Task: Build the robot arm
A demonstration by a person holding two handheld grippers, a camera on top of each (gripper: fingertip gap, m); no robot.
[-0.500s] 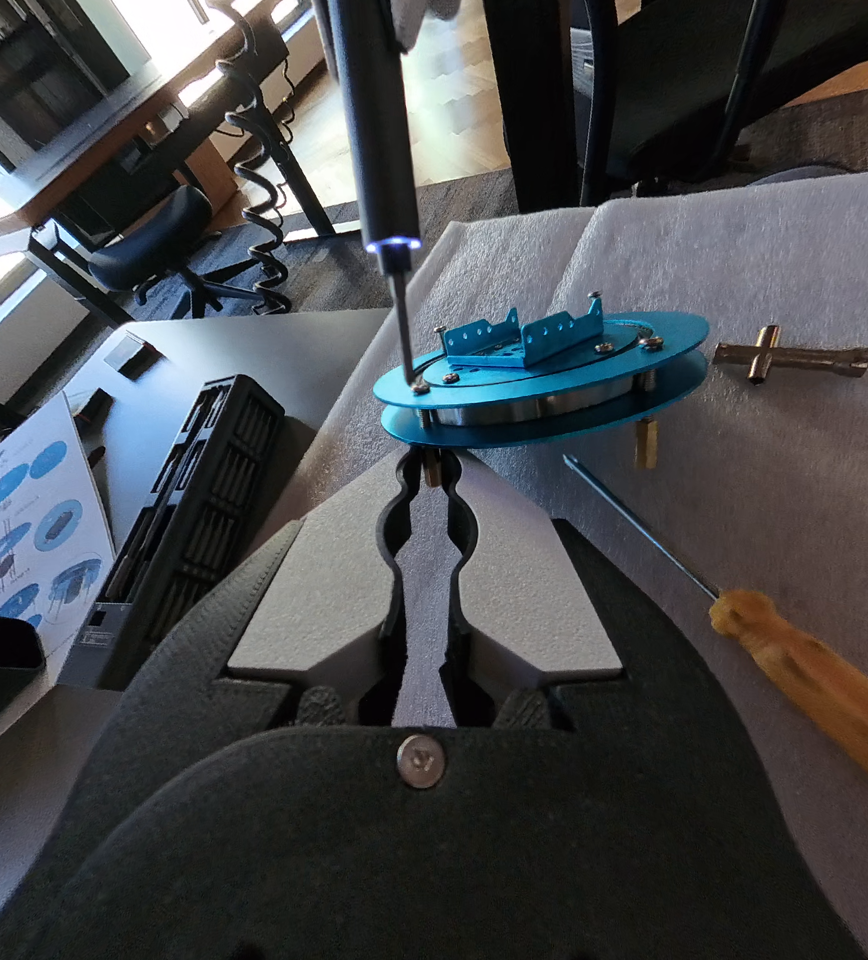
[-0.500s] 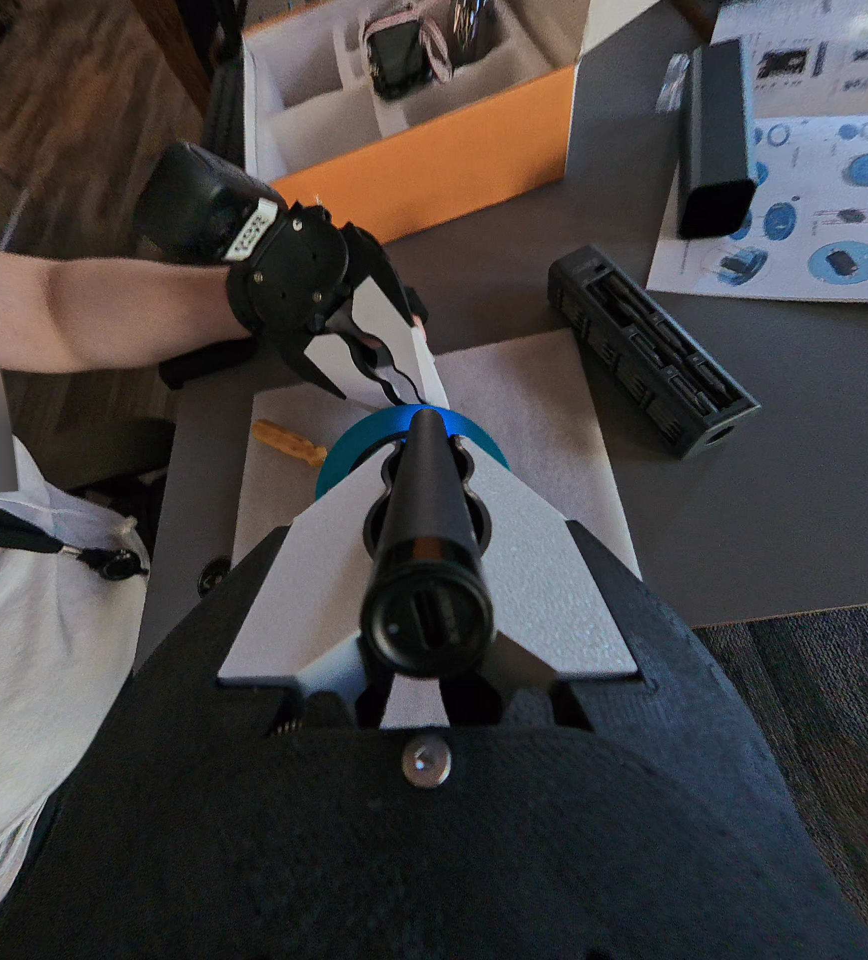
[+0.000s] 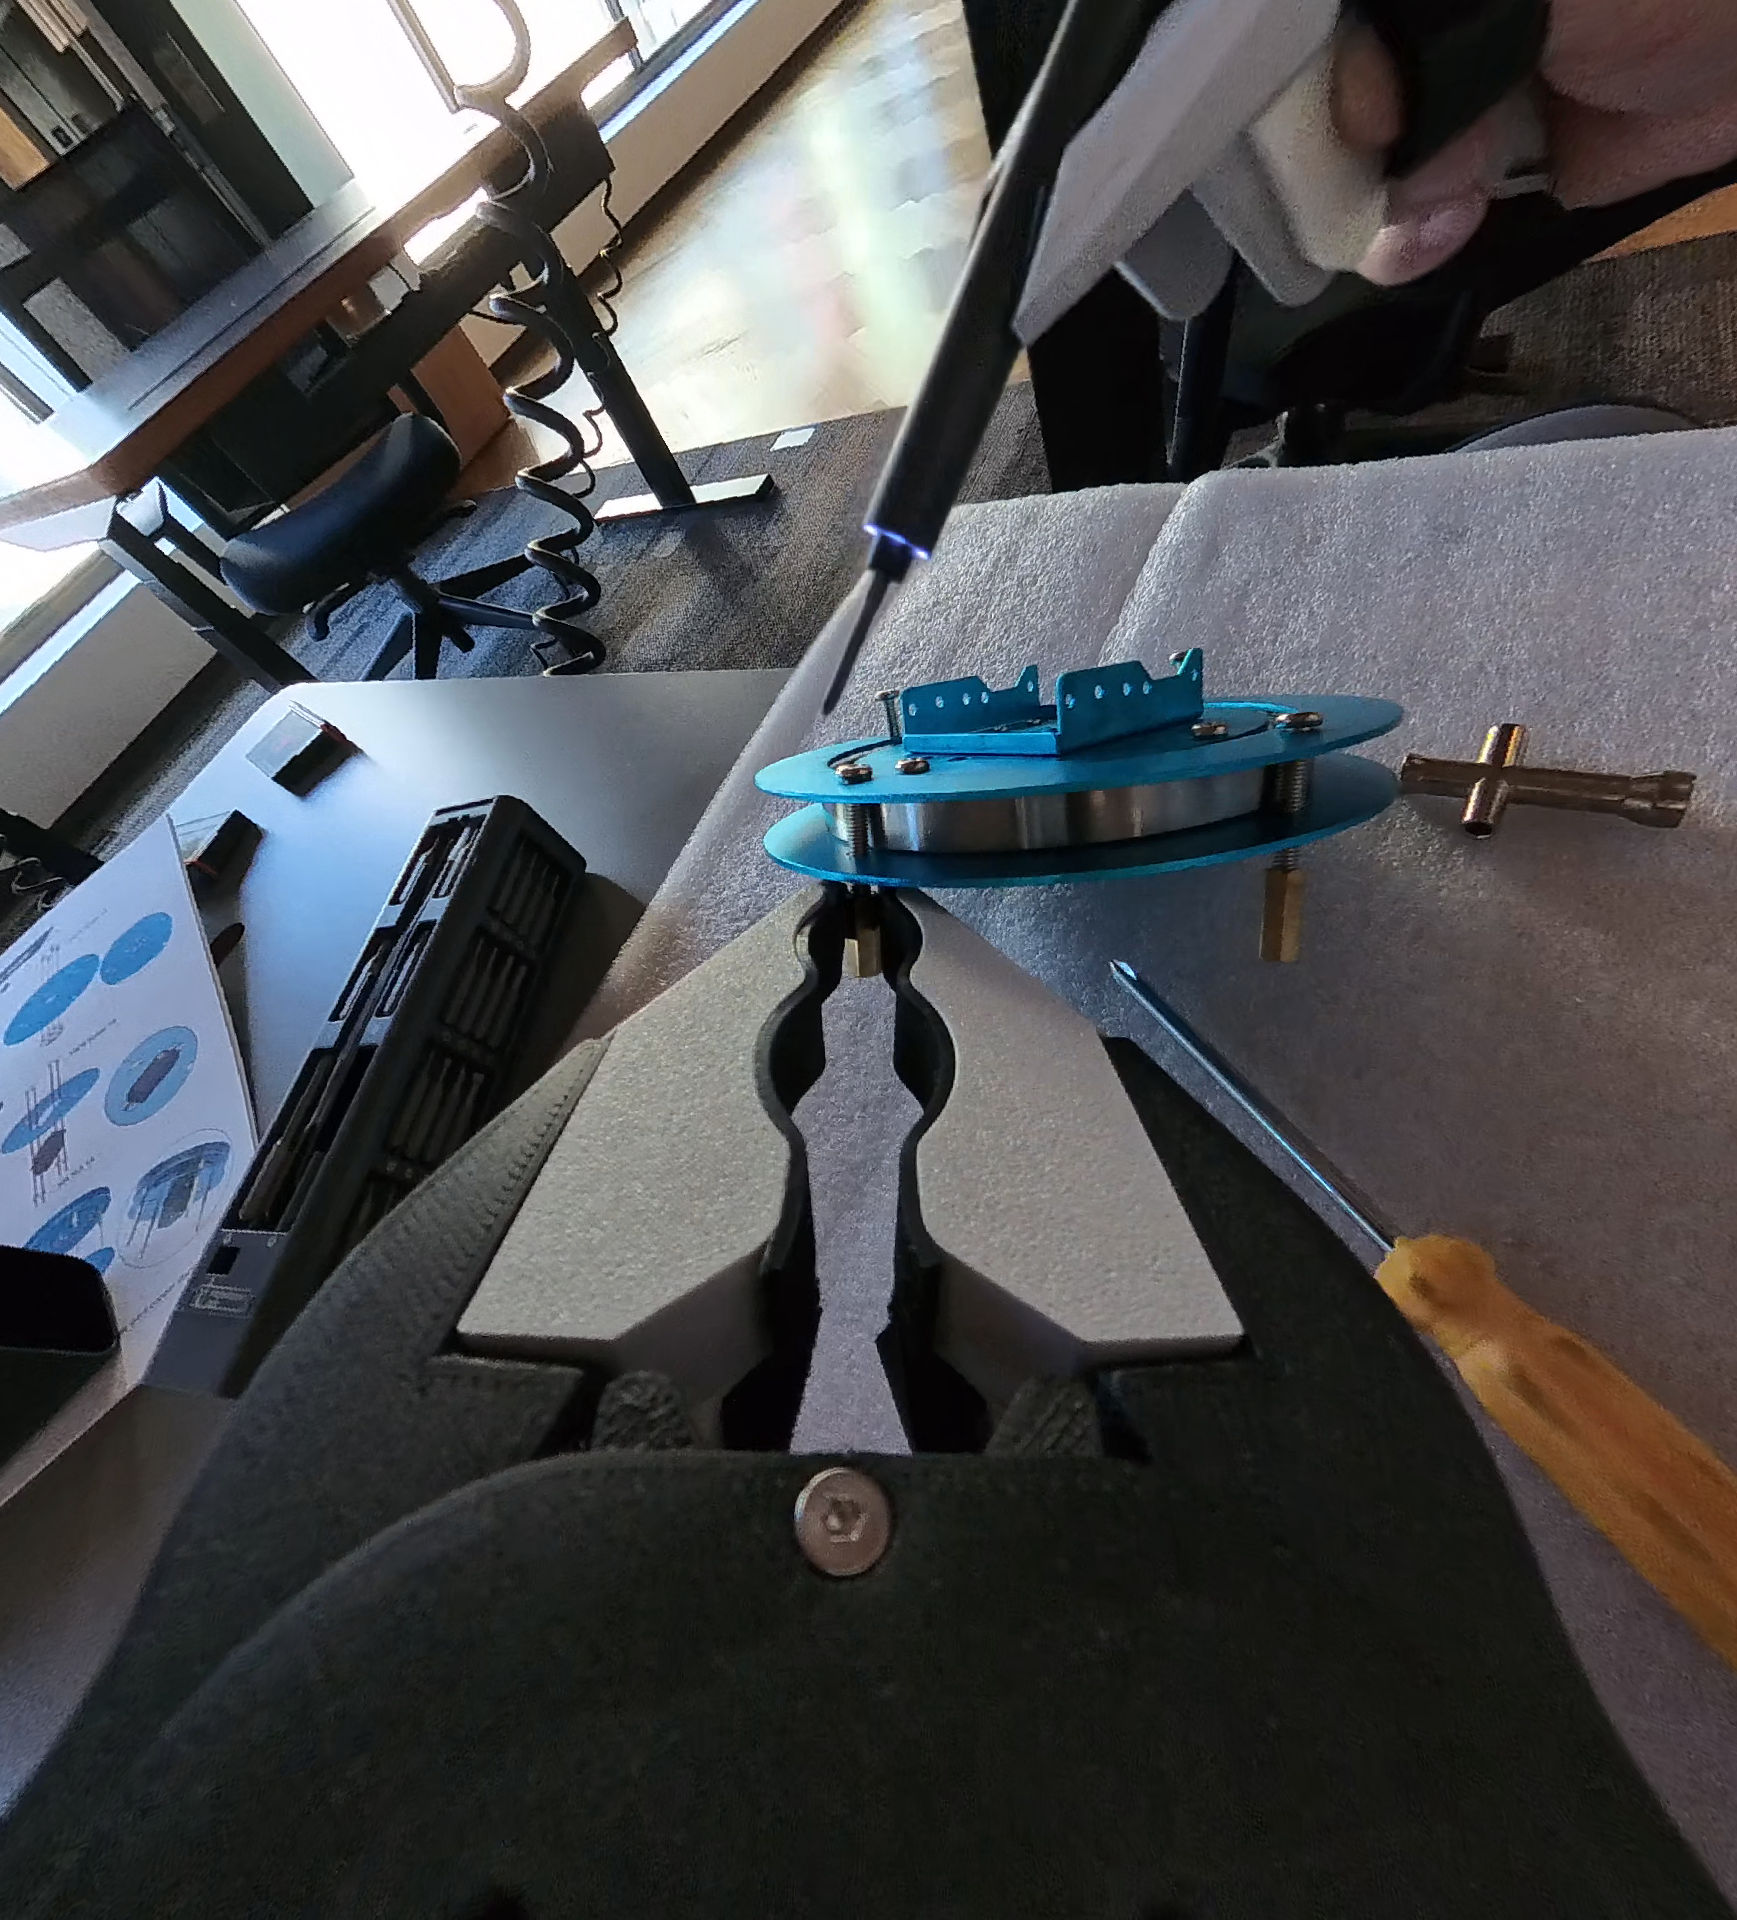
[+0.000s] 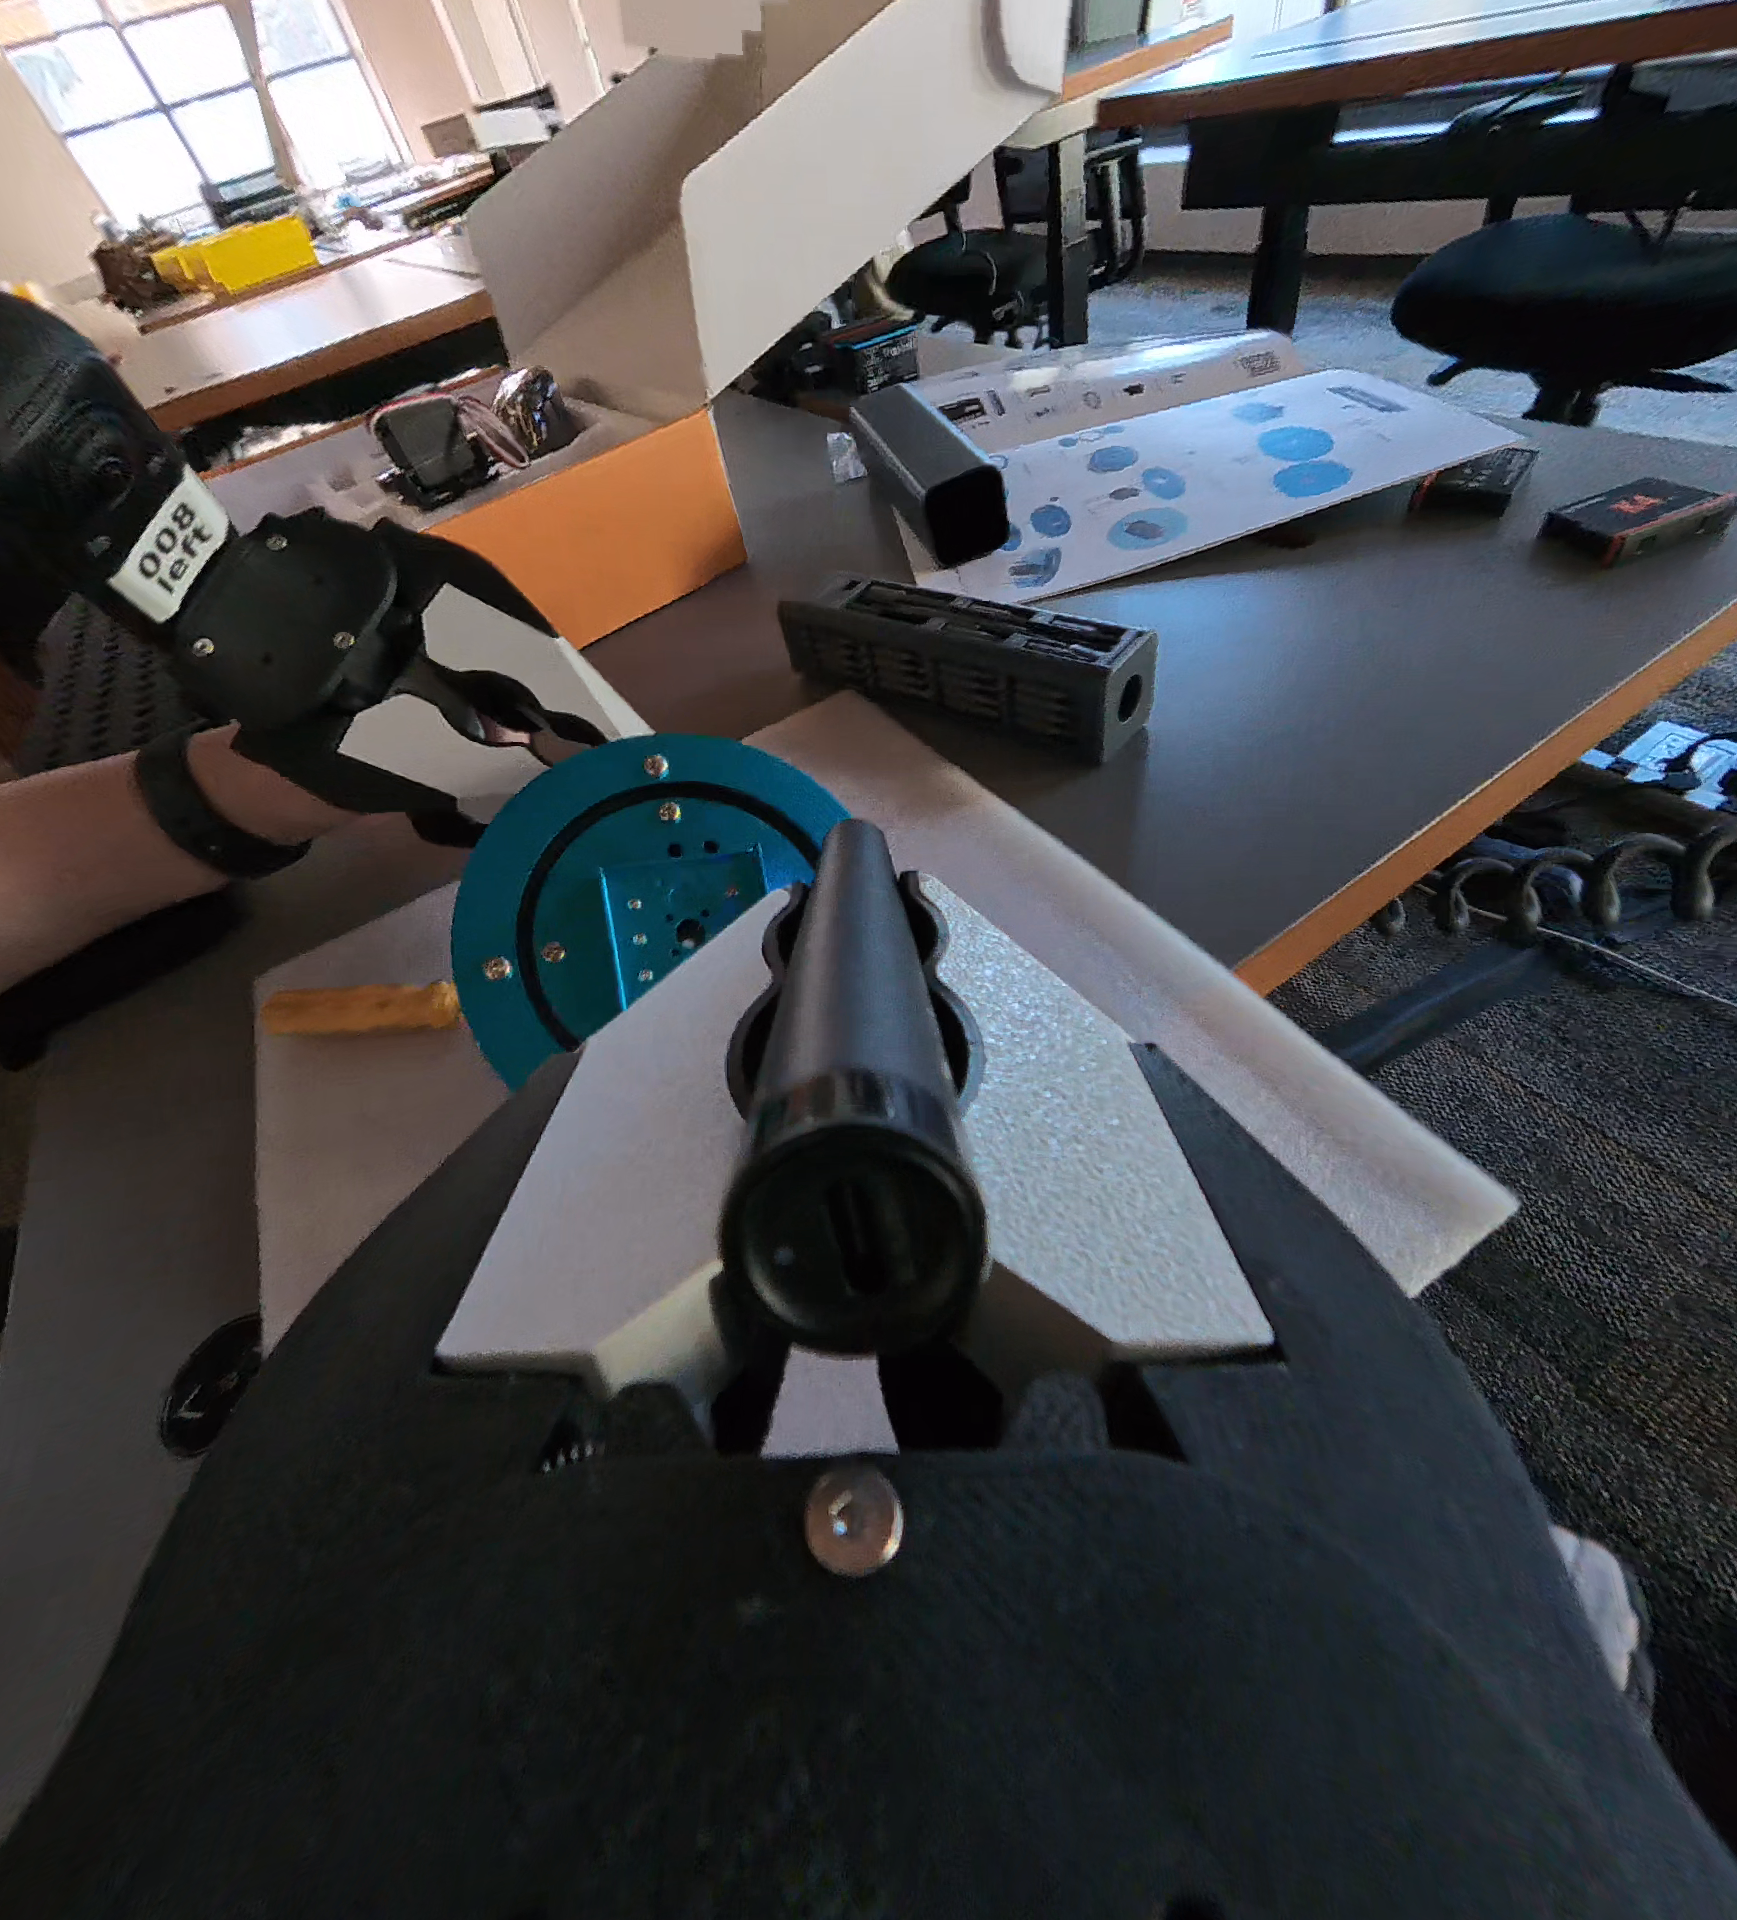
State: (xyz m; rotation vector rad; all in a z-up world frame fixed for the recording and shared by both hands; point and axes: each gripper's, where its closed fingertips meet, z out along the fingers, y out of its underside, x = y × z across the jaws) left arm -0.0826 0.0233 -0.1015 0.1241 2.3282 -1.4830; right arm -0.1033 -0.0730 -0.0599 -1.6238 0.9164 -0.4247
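My left gripper (image 3: 859,940) pinches a brass standoff (image 3: 861,943) under the blue turntable assembly (image 3: 1072,790) at the foam mat's (image 3: 1466,1039) left edge, steadying it, while my right gripper (image 4: 848,914) clamps the electric screwdriver (image 3: 947,364), tip tilted clear above a raised screw (image 3: 887,704).

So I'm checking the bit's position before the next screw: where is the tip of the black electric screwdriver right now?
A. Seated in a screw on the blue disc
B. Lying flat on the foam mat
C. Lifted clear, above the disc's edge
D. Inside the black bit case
C: in the left wrist view the electric screwdriver, shut in the right gripper, has its tip in the air above the rim of the blue disc.
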